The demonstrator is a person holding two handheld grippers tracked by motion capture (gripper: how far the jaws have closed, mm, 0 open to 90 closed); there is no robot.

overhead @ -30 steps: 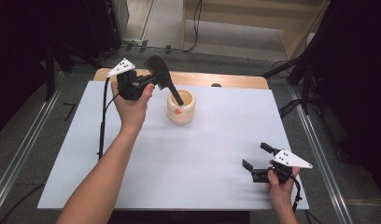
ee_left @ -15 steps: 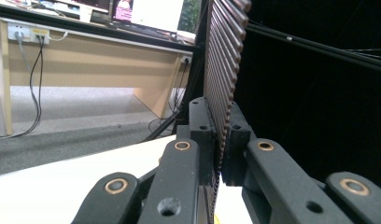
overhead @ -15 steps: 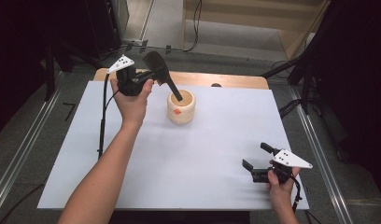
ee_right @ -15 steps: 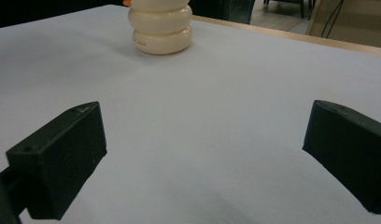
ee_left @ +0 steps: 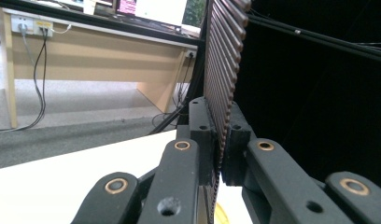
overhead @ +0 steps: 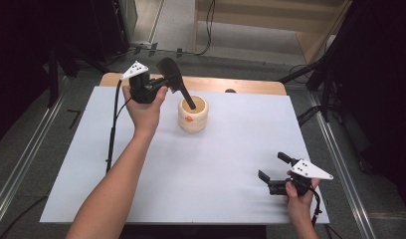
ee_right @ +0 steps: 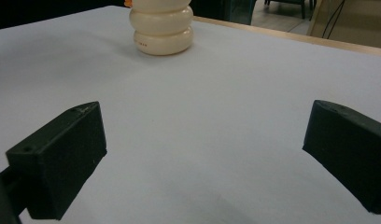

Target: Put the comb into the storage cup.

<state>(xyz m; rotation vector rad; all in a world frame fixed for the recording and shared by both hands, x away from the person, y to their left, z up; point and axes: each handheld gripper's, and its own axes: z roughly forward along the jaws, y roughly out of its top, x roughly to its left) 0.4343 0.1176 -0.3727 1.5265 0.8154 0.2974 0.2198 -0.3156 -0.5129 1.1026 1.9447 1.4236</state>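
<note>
A cream, ringed holder stands at the back middle of the white table top; it also shows far off as the cream holder in the right gripper view. A black spatula leans out of it, handle end down inside, ribbed head up to the left. My left gripper is shut on the spatula just left of the holder. In the left gripper view the ribbed spatula blade sits pinched in the left gripper. My right gripper rests near the front right corner, open; the right gripper has bare table between its fingers.
A wooden strip edges the table's far side. A black cable hangs from the left gripper down across the left part of the table. Metal rails run along both sides on the floor.
</note>
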